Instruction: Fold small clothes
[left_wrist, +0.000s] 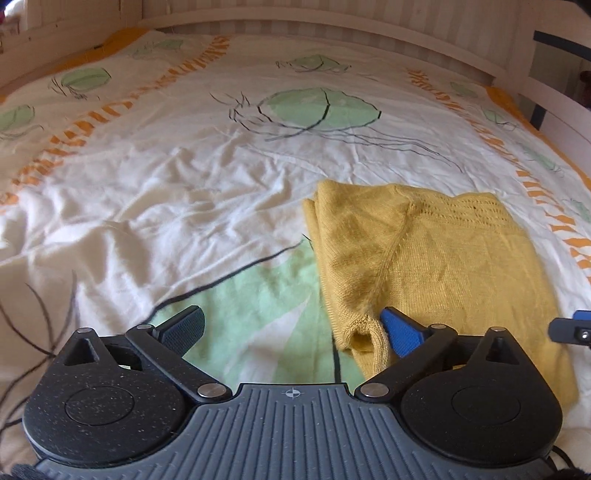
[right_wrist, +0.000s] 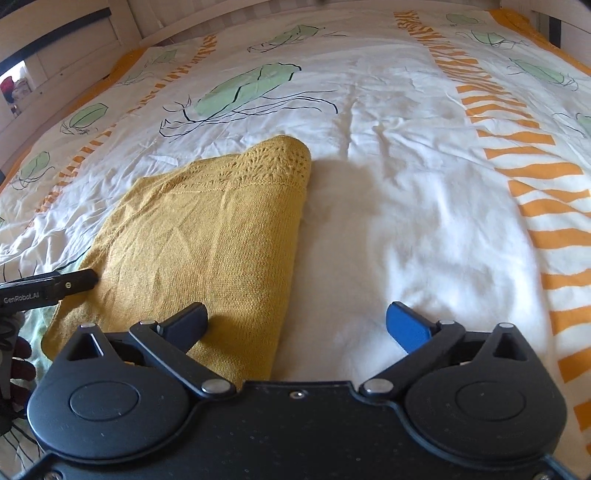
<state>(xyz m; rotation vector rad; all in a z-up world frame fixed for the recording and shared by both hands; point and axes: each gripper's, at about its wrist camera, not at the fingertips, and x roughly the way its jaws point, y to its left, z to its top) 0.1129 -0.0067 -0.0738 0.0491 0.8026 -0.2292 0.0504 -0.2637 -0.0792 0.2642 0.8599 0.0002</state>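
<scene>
Both hand-held grippers gape over folded yellow sweater (left_wrist: 436, 258).

Black grippers (left_wrist: 293, 330) — blue pad, dark pad

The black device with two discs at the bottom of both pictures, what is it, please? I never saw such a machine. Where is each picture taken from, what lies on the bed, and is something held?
It is no robot arm. A person holds one hand-held gripper in each hand, and each carries a wide-angle camera looking forward along its two fingers. So one picture looks out from the left gripper, the other from the right gripper. The discs and bars are the mechanism that moves the fingers.

On the white bedspread with green and orange prints lies one folded mustard-yellow knitted garment with a lacy band along one edge.

Nothing is held. Both grippers stand wide open. The left one's blue finger sits beside the garment's cuff; the right one's dark finger is over the garment's near edge.
</scene>
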